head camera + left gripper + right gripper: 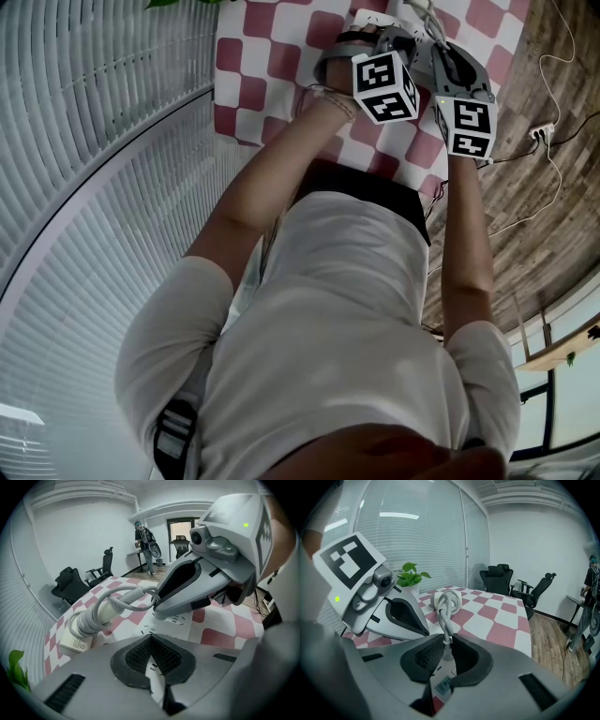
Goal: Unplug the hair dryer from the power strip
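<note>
Both tools meet at one spot: my right gripper (446, 644) is clenched on the plug (446, 652), ready to pull, while my left gripper (151, 639), jaws closed, seemingly pins the power strip (174, 620) away from the table's (225, 634) edges. The cord (443, 618) trails to the hair dryer (89, 620) nearer an edge.

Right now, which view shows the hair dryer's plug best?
The right gripper view: the plug sits clamped in the right claw. The left gripper view shows only its cord entering that claw; the head view shows none of it.
</note>
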`<state>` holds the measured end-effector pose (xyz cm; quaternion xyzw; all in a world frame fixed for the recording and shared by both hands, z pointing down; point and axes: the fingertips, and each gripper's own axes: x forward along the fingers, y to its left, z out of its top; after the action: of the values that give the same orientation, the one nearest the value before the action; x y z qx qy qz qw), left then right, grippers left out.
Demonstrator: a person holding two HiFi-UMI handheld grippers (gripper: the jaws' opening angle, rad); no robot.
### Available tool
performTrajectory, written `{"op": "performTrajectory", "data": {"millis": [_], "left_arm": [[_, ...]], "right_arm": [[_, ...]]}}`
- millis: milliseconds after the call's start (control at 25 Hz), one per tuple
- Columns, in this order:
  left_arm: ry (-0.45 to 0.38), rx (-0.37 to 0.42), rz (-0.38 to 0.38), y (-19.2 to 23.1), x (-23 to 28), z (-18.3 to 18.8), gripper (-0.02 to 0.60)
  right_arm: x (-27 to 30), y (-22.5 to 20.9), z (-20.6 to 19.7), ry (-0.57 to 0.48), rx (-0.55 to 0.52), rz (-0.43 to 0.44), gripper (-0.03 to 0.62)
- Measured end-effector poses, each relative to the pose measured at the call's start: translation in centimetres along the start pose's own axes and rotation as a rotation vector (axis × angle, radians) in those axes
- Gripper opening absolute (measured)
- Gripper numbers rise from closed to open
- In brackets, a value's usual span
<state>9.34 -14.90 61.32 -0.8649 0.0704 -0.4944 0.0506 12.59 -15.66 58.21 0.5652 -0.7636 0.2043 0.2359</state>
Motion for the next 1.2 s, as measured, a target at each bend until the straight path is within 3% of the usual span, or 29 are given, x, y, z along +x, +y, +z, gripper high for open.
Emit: {"op": "performTrajectory", "data": {"millis": [1200], "left_arm": [[0.031, -0.017, -0.003, 0.05, 0.07, 0.01, 0.029]], "right_arm": [[-0.21, -0.11, 0.20, -0.010, 0.020, -0.002, 0.069]]}}
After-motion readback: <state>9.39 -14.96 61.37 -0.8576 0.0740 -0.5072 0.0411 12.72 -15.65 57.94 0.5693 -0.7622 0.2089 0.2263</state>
